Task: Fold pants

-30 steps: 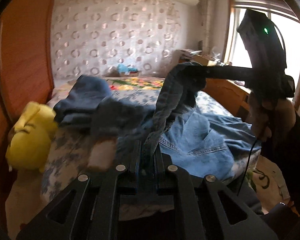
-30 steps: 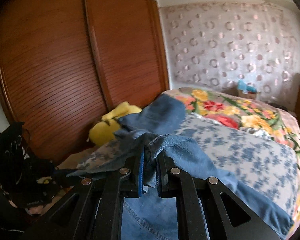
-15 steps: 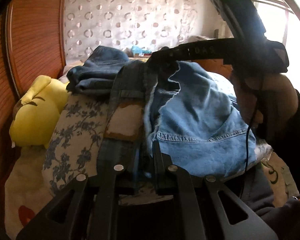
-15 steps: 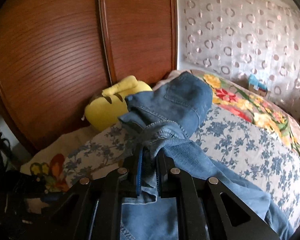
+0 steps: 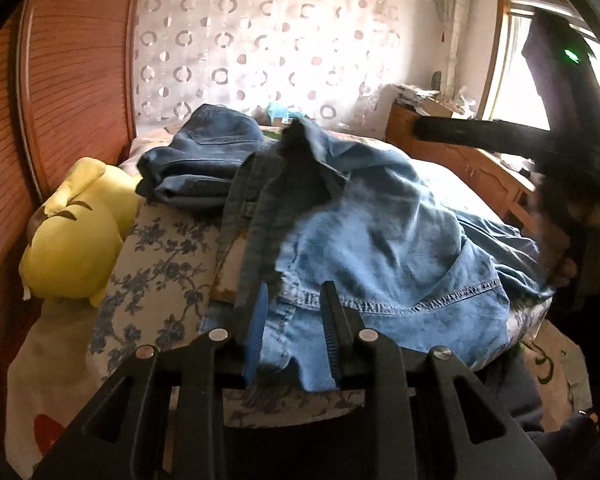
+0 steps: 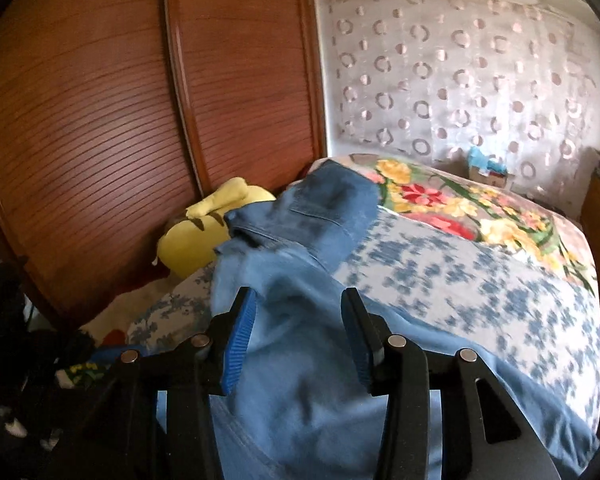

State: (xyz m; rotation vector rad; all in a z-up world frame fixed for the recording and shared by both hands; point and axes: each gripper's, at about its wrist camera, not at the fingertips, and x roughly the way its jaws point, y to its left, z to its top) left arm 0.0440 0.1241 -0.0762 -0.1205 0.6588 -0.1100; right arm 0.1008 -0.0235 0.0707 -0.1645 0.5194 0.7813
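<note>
Both hand-held grippers' jaws opening; released jeans (image 5: pixel 380 248) blurred.

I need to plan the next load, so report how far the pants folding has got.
Done: darker jeans lie folded at the back of the bed, beside the yellow plush toy.

In hand: the light blue jeans lie doubled over in a rumpled heap. The left gripper and right gripper are both opening, with denim between their fingers but not pinched.

Left: probably smoothing and a further fold.
</note>
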